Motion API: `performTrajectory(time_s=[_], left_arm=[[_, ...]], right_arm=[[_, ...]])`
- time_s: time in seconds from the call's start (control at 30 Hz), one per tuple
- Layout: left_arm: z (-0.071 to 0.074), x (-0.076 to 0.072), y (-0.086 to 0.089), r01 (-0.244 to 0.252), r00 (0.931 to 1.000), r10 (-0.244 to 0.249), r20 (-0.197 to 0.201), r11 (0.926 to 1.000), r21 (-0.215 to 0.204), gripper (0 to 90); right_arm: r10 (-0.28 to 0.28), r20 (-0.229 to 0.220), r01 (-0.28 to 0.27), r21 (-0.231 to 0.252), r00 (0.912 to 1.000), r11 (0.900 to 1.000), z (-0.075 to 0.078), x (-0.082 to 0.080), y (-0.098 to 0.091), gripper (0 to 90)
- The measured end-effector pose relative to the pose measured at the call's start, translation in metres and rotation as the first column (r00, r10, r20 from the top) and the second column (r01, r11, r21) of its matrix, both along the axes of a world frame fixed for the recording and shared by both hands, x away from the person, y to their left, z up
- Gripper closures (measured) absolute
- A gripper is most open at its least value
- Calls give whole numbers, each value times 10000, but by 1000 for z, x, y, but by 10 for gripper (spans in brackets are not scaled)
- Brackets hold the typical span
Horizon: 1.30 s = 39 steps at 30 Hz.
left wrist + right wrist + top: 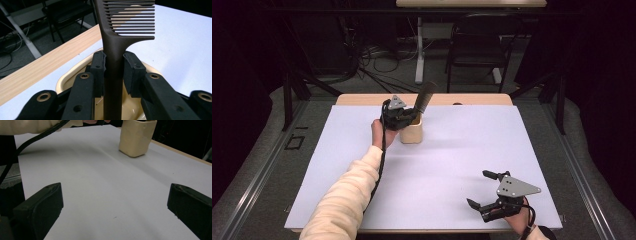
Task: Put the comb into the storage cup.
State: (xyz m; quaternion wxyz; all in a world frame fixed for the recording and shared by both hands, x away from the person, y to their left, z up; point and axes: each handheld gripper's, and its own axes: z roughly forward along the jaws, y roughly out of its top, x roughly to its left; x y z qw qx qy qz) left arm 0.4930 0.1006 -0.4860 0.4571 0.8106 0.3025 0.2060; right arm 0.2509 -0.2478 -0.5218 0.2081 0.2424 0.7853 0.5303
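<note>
Left gripper (113, 68) clamps comb (117, 37) by its handle, upright over cup (411, 132), likely for stowing; right gripper (487, 192) rests wide open, empty.

readable text: none | labels: none | brands: none | numbers: none | signs: none

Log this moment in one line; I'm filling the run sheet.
left hand-held gripper: shut on comb | comb handle: in cup | right hand-held gripper: open

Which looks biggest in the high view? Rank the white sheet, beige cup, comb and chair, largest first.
1. white sheet
2. chair, though it stands farther off, so it likely looks smaller than it is
3. beige cup and comb look alike; not ranked.
</note>
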Motion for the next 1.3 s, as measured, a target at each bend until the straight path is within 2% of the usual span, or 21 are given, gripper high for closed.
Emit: performTrajectory(time_s=[0.07,0.13,0.17,0.27,0.33,0.4,0.47,0.57,0.7,0.8,0.9,1.03,1.3], left_arm=[[-1,-1,0,-70,10000,70,-22,9998,173,712],[-3,-2,0,-18,10000,18,-32,10000,50,697],[-2,-2,1,56,10000,-56,-2,10000,-73,655],[2,-5,6,301,9995,-292,118,9960,-847,532],[7,-7,9,346,9992,-323,242,9941,-1025,451],[12,-10,12,270,9995,-248,203,9930,-1154,370],[16,-12,14,227,9997,-213,137,9935,-1113,306],[21,-16,17,472,9988,-486,-110,9933,-1054,207],[24,-20,20,834,9955,-876,-361,9912,-1032,139],[27,-24,23,884,9938,-942,-586,9916,-941,69],[30,-28,26,915,9936,-963,-593,9926,-801,26],[33,-35,29,871,9944,-901,-554,9947,-554,0],[39,-47,41,544,9973,-565,-461,9975,-454,0]], right_arm=[[6,5,-6,-9,10000,10000,0,0,0,0],[16,-3,-16,-1,10000,10000,0,0,0,0],[18,13,-18,-6,10000,10000,0,0,0,0],[18,1,-18,2,10000,10000,0,0,0,0],[15,-5,-15,-3,10000,10000,0,0,0,0],[11,-17,-11,2,10000,10000,0,0,0,0],[14,1,-14,-3,10000,10000,0,0,0,0],[18,-2,-18,-20,10000,10000,0,0,0,0],[9,2,-9,-21,10000,10000,0,0,0,0],[3,-16,-3,-11,10000,10000,0,0,1,0],[8,-40,-8,-42,10000,10000,0,0,1,0],[22,-48,-22,-28,10000,10000,0,0,1,0],[8,-28,-8,4,10000,10000,0,0,1,0]])
